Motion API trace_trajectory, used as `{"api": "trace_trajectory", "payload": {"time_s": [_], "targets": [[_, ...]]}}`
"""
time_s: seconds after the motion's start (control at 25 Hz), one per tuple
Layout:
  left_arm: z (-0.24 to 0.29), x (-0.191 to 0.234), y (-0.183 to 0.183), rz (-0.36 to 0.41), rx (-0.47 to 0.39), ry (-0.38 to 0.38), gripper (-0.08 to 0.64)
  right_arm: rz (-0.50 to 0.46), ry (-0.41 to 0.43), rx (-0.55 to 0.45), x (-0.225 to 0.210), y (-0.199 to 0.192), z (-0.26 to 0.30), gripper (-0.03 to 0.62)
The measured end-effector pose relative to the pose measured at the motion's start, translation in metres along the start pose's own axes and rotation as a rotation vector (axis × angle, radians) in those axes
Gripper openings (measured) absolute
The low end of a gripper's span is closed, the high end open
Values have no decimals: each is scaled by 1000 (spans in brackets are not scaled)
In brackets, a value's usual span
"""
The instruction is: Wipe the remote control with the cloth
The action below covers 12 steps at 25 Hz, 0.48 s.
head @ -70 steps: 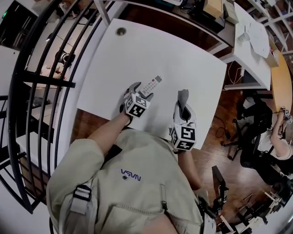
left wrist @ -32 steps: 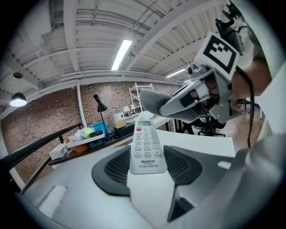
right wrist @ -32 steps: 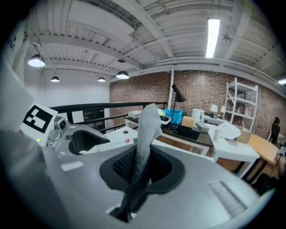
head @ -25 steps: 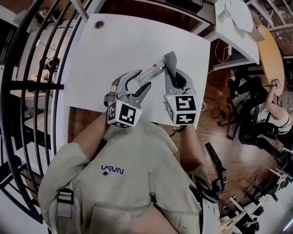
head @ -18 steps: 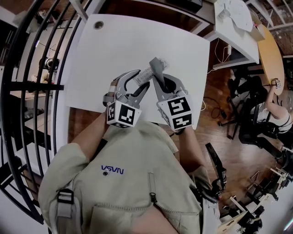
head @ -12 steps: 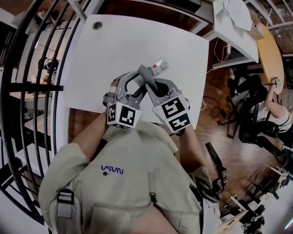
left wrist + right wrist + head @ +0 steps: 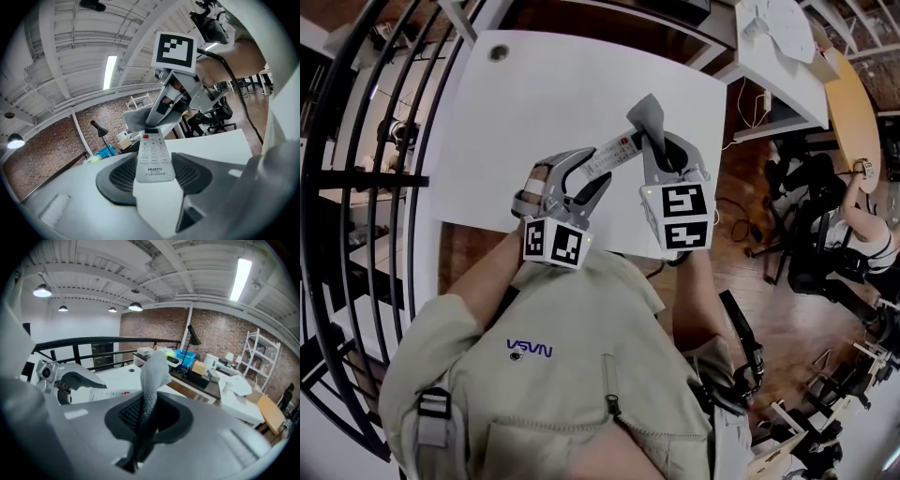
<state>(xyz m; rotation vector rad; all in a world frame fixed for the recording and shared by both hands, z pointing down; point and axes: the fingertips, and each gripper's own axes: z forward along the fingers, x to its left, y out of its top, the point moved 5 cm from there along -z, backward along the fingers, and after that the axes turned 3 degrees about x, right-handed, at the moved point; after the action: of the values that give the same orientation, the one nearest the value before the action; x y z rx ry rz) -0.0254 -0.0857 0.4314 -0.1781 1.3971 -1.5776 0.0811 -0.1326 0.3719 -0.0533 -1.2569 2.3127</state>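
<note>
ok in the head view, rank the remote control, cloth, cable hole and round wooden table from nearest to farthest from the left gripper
1. remote control, held between the left gripper's fingers.
2. cloth, at the remote's far end, to the right.
3. cable hole, table's far left corner.
4. round wooden table, far right, off the desk.

Left gripper [image 7: 595,169]: jaws held apart, clamping remote control [image 7: 614,150]. Right gripper [image 7: 661,150]: jaws nearly together, pinching cloth [image 7: 649,117]. Both forearms [image 7: 483,272] reach forward, grippers side by side.
</note>
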Motion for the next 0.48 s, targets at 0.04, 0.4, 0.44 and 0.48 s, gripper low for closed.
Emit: {"api": "trace_trajectory", "payload": {"time_s": [0.04,0.4,0.44,0.48], "targets": [[0,-1,0,5,1,1,239,-10,8,12,3,0,1,23],[-1,3,-2,-5,8,6,239,-133,269,60,79,1,5,21],[-1,3,-1,-10,6,4,239,-159,298,71,87,1,5,21],[-1,3,-1,-17,5,1,239,-187,326,82,94,1,4,21]]}}
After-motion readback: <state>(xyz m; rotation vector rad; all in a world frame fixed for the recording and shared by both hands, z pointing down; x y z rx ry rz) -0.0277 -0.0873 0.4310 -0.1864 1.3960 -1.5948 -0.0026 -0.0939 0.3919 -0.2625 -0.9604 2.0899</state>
